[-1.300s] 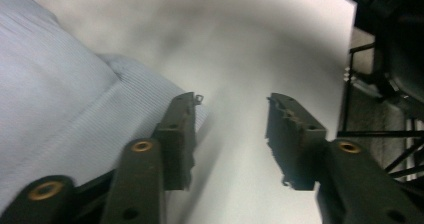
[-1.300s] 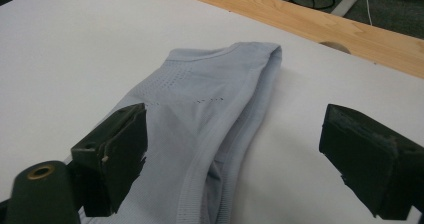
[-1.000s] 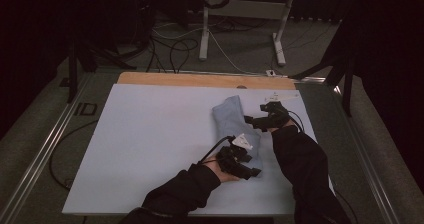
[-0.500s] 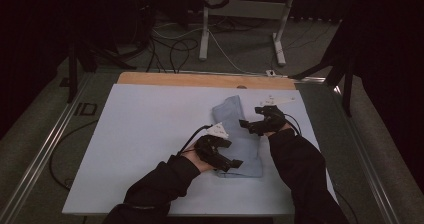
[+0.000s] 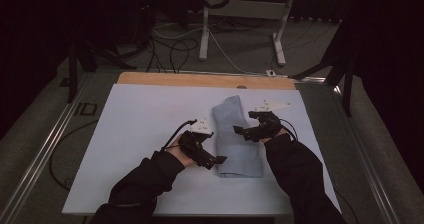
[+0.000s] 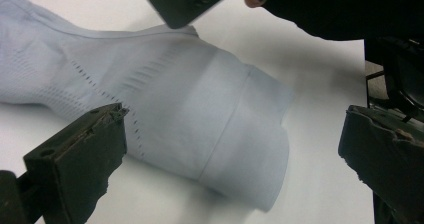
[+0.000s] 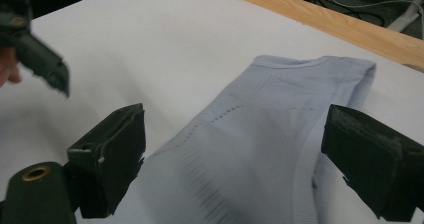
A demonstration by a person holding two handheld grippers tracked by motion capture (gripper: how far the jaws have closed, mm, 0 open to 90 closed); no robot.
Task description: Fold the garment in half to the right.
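Observation:
A light blue knitted cloth [image 5: 234,134], folded into a long strip, lies flat on the white table cover [image 5: 130,134]. My left gripper [image 5: 214,159] sits just left of the cloth's near end. Its jaws have just been opening and now stand wide apart, with nothing gripped between them. In the left gripper view the left gripper [image 6: 234,121] frames the cloth's folded end [image 6: 240,134] without touching it. My right gripper [image 5: 242,131] hovers over the cloth's right side, open. In the right gripper view the right gripper [image 7: 237,121] looks along the cloth [image 7: 260,149].
A wooden strip [image 5: 200,79] runs along the table's far edge. Metal rails [image 5: 45,144] flank the table. Beyond it are cables and a white stand's legs [image 5: 205,39] on the floor. Bare cover stretches to the left of the cloth.
The left gripper has let go of the cloth's near end and drawn back to the left, its jaws spreading. The right gripper has shifted a little nearer along the cloth.

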